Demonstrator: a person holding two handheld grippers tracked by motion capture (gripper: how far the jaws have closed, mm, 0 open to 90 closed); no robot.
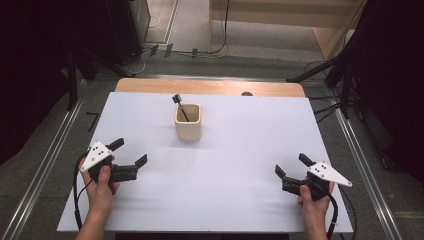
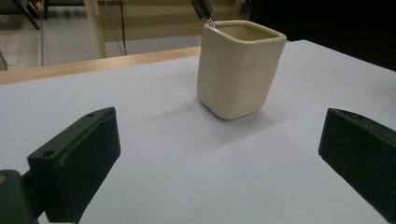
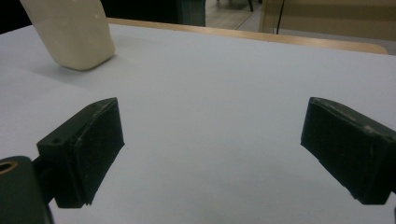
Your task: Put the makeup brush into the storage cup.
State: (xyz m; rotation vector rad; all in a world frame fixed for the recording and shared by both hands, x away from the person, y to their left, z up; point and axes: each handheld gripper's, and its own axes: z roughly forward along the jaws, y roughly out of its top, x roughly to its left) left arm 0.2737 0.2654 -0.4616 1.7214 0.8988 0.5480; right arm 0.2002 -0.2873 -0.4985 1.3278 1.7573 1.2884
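We see the counter [image 1: 225,200] covered by a white sheet, and a strip of bare wood shows along its far edge. The only thing standing on it is a cream cup [image 1: 188,121], which is near the far edge and a little to the left of the middle. A thin black stick [image 1: 180,108] leans inside the cup, and its top comes out over the far left rim. All the rest of the sheet is bare, so between the cup and the near edge, and out to both side edges, there is wide free room.

The left hand-held gripper [image 1: 131,152] is near the near left corner, held by the left hand [image 1: 100,182]. Its jaws are wide apart, they hold nothing, and they are turned toward the cup. In the left gripper view the cup [image 2: 239,67] stands well ahead, between the two jaws but far from them.

The right hand-held gripper [image 1: 291,166] is near the near right corner in the right hand [image 1: 314,197]. Its jaws are also wide apart and hold nothing. In the right gripper view the cup [image 3: 72,32] is far off at the upper left, well apart from the jaws.
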